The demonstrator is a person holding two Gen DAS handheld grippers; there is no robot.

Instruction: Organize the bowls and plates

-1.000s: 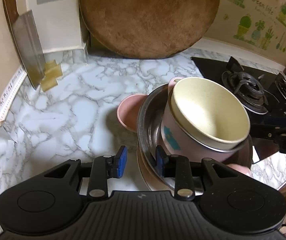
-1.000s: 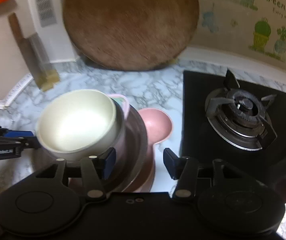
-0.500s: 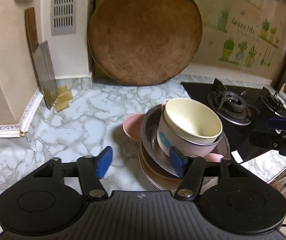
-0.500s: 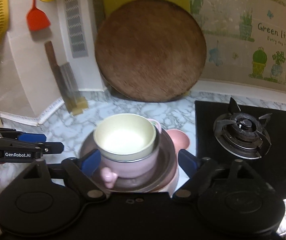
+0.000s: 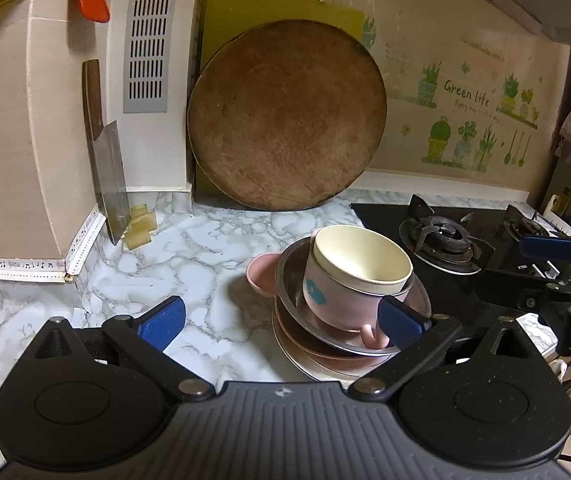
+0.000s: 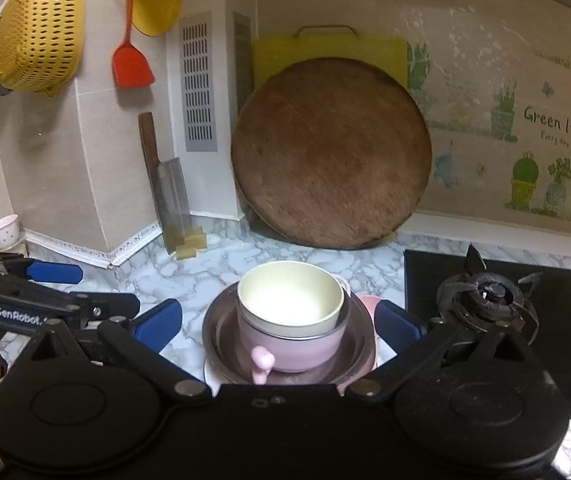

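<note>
The stack of dishes (image 5: 349, 304) sits on the marbled bench (image 5: 189, 256), just left of the black gas hob (image 5: 441, 236) and in front of the round wooden chopping board (image 5: 285, 116) that leans on the back wall. From top to bottom you see a cream bowl (image 5: 361, 256) nested in a pink handled cup (image 5: 337, 300), which stands in a steel bowl (image 5: 297, 276), which rests on a pale plate (image 5: 305, 364) at the base. A small pink bowl (image 5: 259, 274) lies against the far left side of the stack; whether it is tucked under the steel bowl cannot be told.

Your left tool (image 5: 281, 322) hangs above the bench with its jaws spread wide and nothing between them. Its right blue pad (image 5: 399, 322) is over the near right rim of the steel bowl, and its left pad (image 5: 163, 320) is over bare bench.

Your right tool (image 6: 277, 324) is likewise spread wide and empty, and its two pads flank the stack without touching it. In the right wrist view the cup's handle (image 6: 262, 364) points toward the camera.

A cleaver (image 5: 107, 168) leans against the left wall beside a yellowish block (image 5: 139, 226). A yellow colander (image 6: 39, 28) and a red spatula (image 6: 131, 60) hang on the wall above.
</note>
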